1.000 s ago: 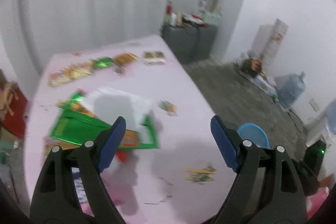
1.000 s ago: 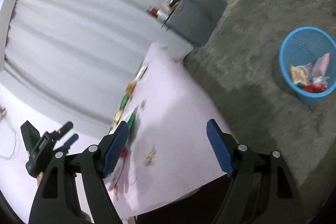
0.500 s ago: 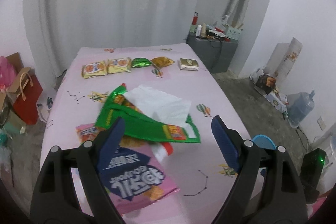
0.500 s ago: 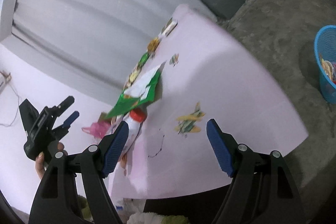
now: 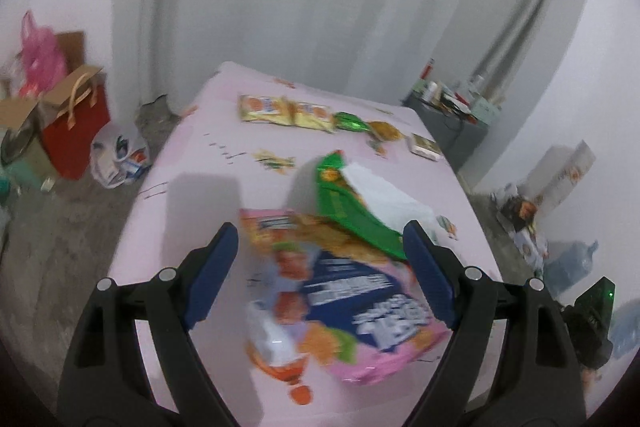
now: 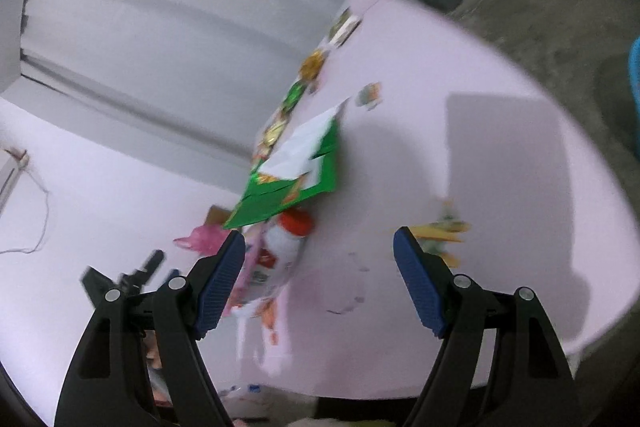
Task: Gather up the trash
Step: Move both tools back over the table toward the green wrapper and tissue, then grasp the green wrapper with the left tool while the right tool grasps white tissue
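Risk, as we judge it: our left hand-held gripper [image 5: 320, 263], jaws released above the pink snack bag [image 5: 344, 307] on the counter [image 5: 192, 203], may drag the overlapping, blurred green wrapper [image 5: 352, 211] along.

one pink snack bag [image 5: 344, 299], one green bag [image 5: 348, 203], two yellow packets [image 5: 286, 111].

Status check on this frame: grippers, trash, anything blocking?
Left gripper open over pink snack bag, not gripping. Right gripper open, empty. Green wrapper overlaps the bag's far end; white paper on top.
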A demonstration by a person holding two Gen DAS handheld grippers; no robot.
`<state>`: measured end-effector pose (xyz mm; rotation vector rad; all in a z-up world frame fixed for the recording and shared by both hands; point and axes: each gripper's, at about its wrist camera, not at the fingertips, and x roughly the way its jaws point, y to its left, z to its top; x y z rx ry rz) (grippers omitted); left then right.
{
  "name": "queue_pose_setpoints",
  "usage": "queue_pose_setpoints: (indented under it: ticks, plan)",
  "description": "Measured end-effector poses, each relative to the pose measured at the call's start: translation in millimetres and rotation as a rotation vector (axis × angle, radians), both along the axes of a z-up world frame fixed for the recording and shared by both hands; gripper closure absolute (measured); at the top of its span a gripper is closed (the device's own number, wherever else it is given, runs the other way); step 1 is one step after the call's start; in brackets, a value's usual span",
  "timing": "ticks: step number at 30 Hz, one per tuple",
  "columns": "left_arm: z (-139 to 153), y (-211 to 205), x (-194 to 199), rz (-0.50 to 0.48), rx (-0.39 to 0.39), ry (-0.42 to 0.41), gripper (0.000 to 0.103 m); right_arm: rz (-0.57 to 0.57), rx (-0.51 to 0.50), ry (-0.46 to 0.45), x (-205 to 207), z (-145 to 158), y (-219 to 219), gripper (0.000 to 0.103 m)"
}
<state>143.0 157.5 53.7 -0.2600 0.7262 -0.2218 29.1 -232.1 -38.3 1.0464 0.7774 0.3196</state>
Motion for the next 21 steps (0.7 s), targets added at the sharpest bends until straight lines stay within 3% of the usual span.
queue_pose_setpoints:
  ticks: [8,15,18,21]
  plan:
    - [-21.7,46.9,1.5,0.045,-0.058,0.024,0.023,0.052,0.023,0.027,49.7,8.5,28.9,0.028]
    - [-6.6,40.3,20.4,-0.056,-0.076,-0.016,0.023,0.070,0.031,0.044,114.5,19.5,26.6,0.031]
    - [-1.9,27.7,43.4,-0.136,-0.086,0.030,0.023,0.071,-0.028,0.116,150.5,10.9,23.6,0.035]
    - [-6.4,15.2,78.3,-0.219,-0.132,0.138,0.023,0.066,-0.072,0.185,176.5,-4.2,19.0,0.041]
